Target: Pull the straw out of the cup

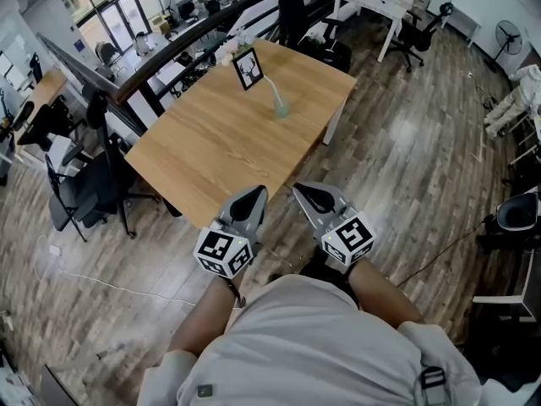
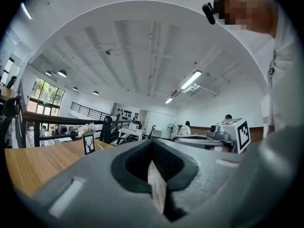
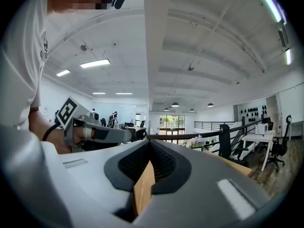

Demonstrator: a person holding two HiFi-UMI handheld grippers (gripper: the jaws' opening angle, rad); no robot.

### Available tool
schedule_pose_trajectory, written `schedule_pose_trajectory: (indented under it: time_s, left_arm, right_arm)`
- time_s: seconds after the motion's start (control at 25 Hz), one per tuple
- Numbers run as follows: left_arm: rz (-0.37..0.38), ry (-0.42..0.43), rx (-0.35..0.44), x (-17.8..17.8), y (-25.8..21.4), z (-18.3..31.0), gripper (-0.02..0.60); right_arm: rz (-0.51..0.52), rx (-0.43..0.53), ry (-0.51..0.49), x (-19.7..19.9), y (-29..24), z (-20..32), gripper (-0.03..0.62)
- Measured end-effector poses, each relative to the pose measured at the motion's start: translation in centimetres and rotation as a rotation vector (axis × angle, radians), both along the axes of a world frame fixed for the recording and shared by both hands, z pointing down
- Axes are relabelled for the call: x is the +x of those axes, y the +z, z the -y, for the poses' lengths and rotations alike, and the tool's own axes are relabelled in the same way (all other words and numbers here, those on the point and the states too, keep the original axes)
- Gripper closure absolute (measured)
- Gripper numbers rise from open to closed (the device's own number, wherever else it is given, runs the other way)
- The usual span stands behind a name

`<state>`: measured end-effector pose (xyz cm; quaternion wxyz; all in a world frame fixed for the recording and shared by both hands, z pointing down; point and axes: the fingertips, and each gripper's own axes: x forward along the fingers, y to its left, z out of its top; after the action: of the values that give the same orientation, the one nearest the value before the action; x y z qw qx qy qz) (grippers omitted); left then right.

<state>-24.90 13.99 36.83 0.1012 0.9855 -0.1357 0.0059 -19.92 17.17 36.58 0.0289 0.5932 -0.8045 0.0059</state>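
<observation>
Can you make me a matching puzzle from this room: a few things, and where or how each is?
1 cup
2 picture frame
3 left gripper
4 fan

A jaws together, at the table's near edge
B stands alone, far right
C on the table, holds a straw
D black-edged, at the table's far end

Pairs: 1-C, 2-D, 3-A, 4-B

a wooden tabletop (image 1: 211,150) carries a small framed picture (image 1: 248,68) upright near its far edge, and near it a cup (image 1: 281,108) with a straw (image 1: 271,89).

Tan wooden table (image 1: 211,155), pale teal cup (image 1: 281,108), white straw (image 1: 272,90)
</observation>
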Motion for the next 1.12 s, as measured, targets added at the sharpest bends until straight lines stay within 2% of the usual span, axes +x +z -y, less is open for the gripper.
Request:
schedule_pose_trajectory:
  time_s: [0.16,0.32,0.72,0.88,1.12]
  left_arm:
    - [0.010,0.006,-0.003,2.7,0.4,0.6,0.578]
    - [0.023,0.006,-0.010,7.0,1.2,1.5,0.578]
    - [0.045,-0.022,-0.030,22.0,2.1,5.1,0.578]
    - [0.056,-0.031,-0.028,27.1,2.3,6.1,0.578]
    - [0.078,-0.062,-0.040,31.3,3.6,7.1,0.578]
  right_arm:
    - [0.012,0.001,0.017,2.9,0.4,0.4,0.585]
    - [0.043,0.000,0.027,7.6,1.2,1.4,0.585]
    - [0.081,-0.004,-0.011,22.6,1.6,5.3,0.585]
    - [0.097,-0.009,-0.035,27.3,1.9,6.2,0.585]
    - [0.121,-0.034,-0.070,31.7,3.1,7.1,0.585]
